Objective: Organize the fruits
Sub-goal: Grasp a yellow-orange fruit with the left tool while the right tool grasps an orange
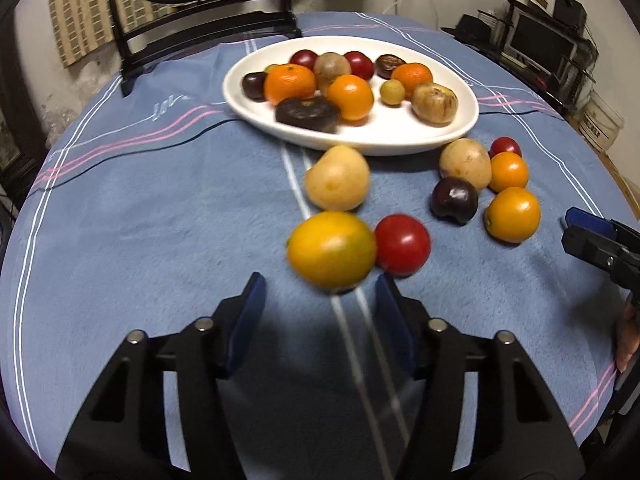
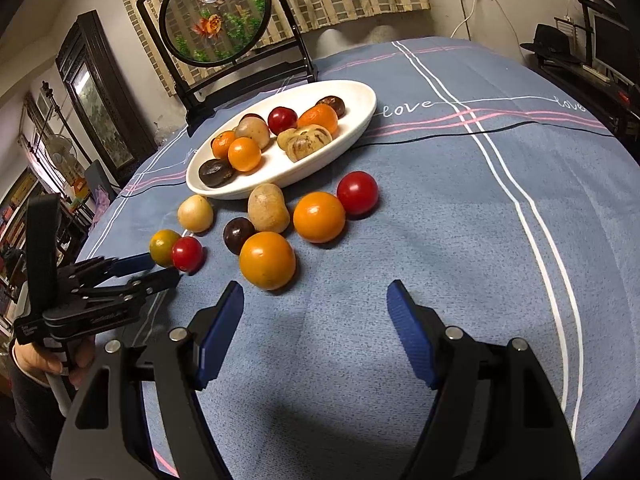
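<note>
Left tongs (image 1: 320,280): jaws partly apart, gap about as wide as the fruit ahead, nothing between the pads. Tips sit just short of the yellow fruit (image 1: 331,250), one pad on each flank of its near side. From the right wrist view the same left tongs (image 2: 160,268) come in low from the left, tips right at the yellow fruit (image 2: 164,246) and the small red tomato (image 2: 187,254); contact cannot be confirmed from either view.

Right tongs (image 2: 316,300): jaws wide, empty, held over bare cloth. Closest fruit to them is the large orange (image 2: 267,260), just beyond the left pad.

Landmark: white plate (image 1: 400,142), already carrying a mixed pile of fruit. The yellow fruit lies on the bench (image 1: 160,220) on the near side of the plate, well apart from its rim. A pale potato (image 1: 338,178) sits between the yellow fruit and the plate. The small red tomato touches the yellow fruit on its right side. The remaining loose fruit is grouped near the plate's near-right rim.

Key relation: the yellow fruit lies straight ahead of the left tongs, almost centred on their line. It is slightly oval, long axis running left to right, so across the jaw gap. Left hand is clearly nearer than the right.

Judgement: step in hand is a pick of the yellow fruit by the left tongs. Risk: the right pad must slip into the tight spot where the tomato touches, and may nudge it away.
</note>
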`<state>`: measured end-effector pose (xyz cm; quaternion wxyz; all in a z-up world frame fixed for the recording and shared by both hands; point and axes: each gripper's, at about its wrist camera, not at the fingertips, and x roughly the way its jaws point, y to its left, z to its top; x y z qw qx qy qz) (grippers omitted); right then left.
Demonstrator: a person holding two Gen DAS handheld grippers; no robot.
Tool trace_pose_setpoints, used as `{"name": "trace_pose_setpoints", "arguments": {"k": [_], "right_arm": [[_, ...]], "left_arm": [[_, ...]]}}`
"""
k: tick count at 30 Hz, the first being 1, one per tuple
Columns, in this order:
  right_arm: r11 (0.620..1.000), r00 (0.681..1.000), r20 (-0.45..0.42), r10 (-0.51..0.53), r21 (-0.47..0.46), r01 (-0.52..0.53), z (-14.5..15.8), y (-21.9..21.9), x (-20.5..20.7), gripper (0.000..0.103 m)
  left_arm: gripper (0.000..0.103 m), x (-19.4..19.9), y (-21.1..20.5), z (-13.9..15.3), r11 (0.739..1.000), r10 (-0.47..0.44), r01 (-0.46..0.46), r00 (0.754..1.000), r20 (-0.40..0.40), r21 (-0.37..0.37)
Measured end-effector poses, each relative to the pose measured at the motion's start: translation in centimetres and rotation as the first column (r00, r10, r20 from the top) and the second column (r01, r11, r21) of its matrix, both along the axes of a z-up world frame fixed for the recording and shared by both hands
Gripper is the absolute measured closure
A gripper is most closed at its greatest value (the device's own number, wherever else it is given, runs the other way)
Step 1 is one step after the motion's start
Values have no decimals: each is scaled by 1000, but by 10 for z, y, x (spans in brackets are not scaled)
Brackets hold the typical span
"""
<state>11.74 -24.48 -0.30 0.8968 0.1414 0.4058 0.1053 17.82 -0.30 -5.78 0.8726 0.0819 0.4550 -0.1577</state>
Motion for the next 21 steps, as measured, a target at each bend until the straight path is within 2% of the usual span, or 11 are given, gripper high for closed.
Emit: {"name": "trace_pose_setpoints", "arguments": {"k": [3,6,9,13,17,21], "right_arm": [[1000,1000,-2,0,3,0,0,0,0,29],[1000,1000,-9,1,-8,-1,-1,2,1,29],[999,1000,-18,3,-40,-4,-1,6,3,29],[991,998,-16,67,-111,-68,1,21,4,29],[980,994,-55,94,-169,-102,0,34,13,29],[961,986,-87,144,-226,-160,-1,54,30,34]], "left_arm": [[51,6,-6,0,1000,-17,17,1000,-1,2],[60,4,-12,1,999,-39,39,999,22,18],[60,1,-11,2,998,-56,56,998,21,-6],[60,0,-3,3,999,-29,29,1000,11,-38],[60,-2,4,3,998,-17,17,1000,1,-59],[60,-4,8,3,997,-11,11,1000,-5,-79]]}}
